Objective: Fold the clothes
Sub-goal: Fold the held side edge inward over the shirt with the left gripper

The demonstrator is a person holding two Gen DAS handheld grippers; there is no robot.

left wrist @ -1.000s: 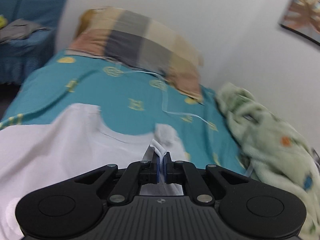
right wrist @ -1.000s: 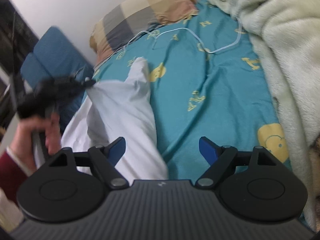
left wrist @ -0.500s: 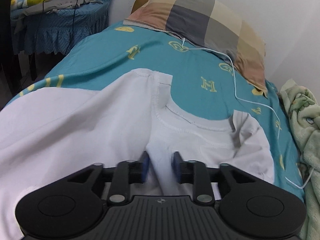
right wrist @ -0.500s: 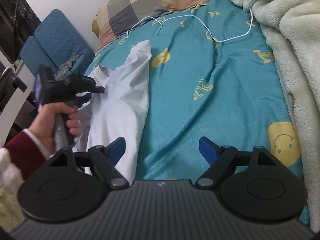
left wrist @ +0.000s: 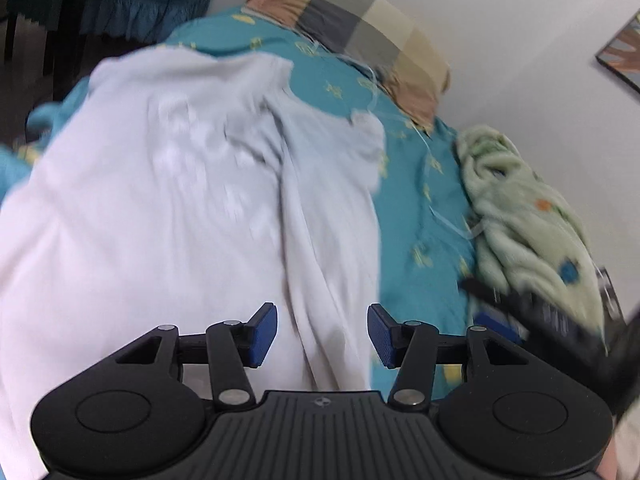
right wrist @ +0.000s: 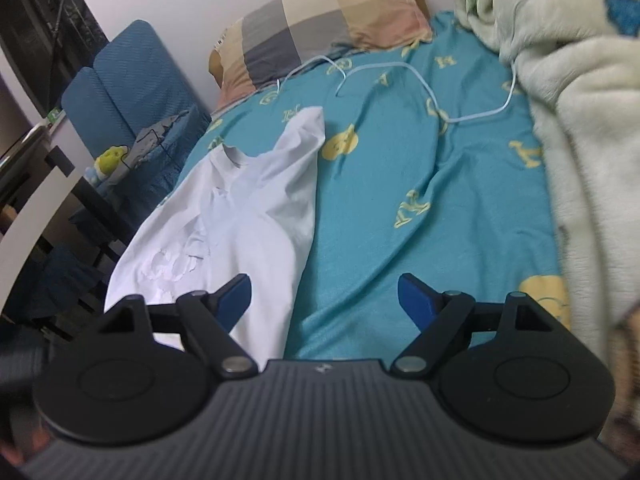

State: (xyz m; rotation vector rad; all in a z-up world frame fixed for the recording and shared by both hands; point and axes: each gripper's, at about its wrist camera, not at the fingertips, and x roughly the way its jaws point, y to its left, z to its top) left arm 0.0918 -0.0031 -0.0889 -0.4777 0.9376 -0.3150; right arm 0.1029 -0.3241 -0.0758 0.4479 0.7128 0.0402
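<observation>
White shirt (right wrist: 240, 216) at bed edge; left gripper (left wrist: 322, 334) just opening, empty; right gripper (right wrist: 324, 300) wide.

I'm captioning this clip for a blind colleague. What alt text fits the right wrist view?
A white T-shirt lies folded lengthwise along the left side of a teal bedsheet, with the open right gripper hovering above its lower edge. A checked pillow, white cable and fleece blanket lie beyond.
</observation>
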